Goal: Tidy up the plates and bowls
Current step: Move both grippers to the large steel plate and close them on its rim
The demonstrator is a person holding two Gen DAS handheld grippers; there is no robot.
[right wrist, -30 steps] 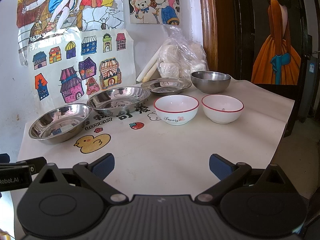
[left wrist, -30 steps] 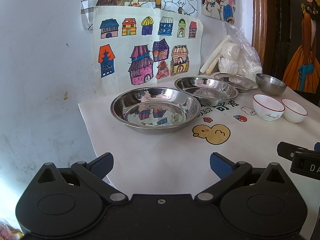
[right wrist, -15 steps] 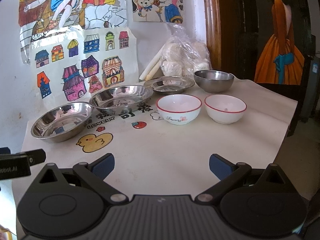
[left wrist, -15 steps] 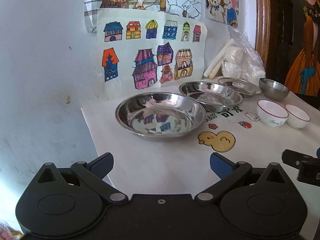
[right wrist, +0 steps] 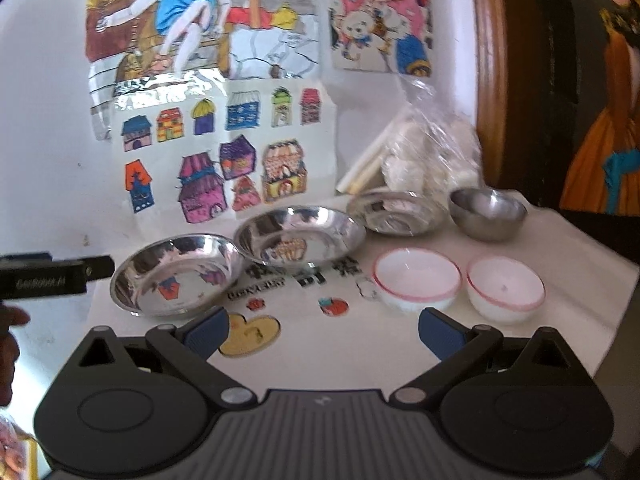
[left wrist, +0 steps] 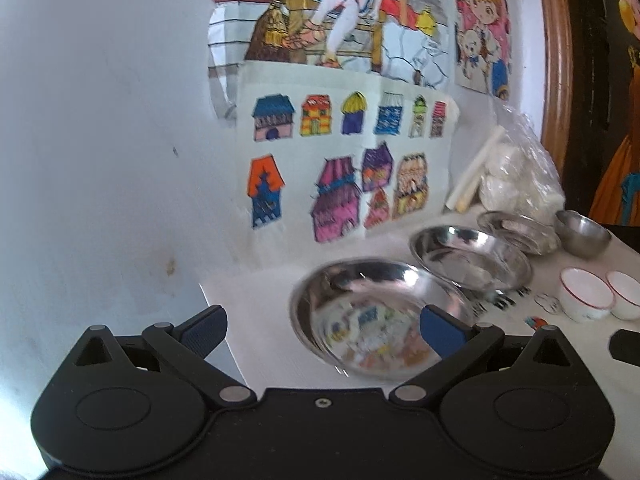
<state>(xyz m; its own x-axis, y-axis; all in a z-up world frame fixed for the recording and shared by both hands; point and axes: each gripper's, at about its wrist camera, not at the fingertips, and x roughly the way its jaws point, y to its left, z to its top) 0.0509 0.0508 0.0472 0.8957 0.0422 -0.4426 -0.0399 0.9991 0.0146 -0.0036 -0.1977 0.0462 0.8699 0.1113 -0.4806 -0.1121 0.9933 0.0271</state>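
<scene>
Three steel plates stand in a row on the white tablecloth: near plate [left wrist: 372, 312] [right wrist: 176, 276], middle plate [left wrist: 472, 258] [right wrist: 300, 236], far plate [left wrist: 516, 228] [right wrist: 396, 212]. A steel bowl [left wrist: 584, 234] [right wrist: 486, 214] and two white red-rimmed bowls [right wrist: 416, 280] [right wrist: 506, 290] sit to the right. My left gripper [left wrist: 322, 330] is open, its right finger over the near plate's rim. My right gripper [right wrist: 322, 332] is open and empty, in front of the white bowls. The left gripper's finger shows in the right wrist view [right wrist: 56, 274].
A wall with coloured drawings [left wrist: 340, 172] stands close behind the plates. A clear plastic bag with white lumps [right wrist: 432, 152] lies at the back by a wooden door frame [right wrist: 486, 72]. The tablecloth's left edge [left wrist: 224, 320] and right edge [right wrist: 616, 344] drop off.
Both grippers have moved forward and closer to the dishes. The left gripper now reaches the near steel plate. Both views are motion-blurred.
</scene>
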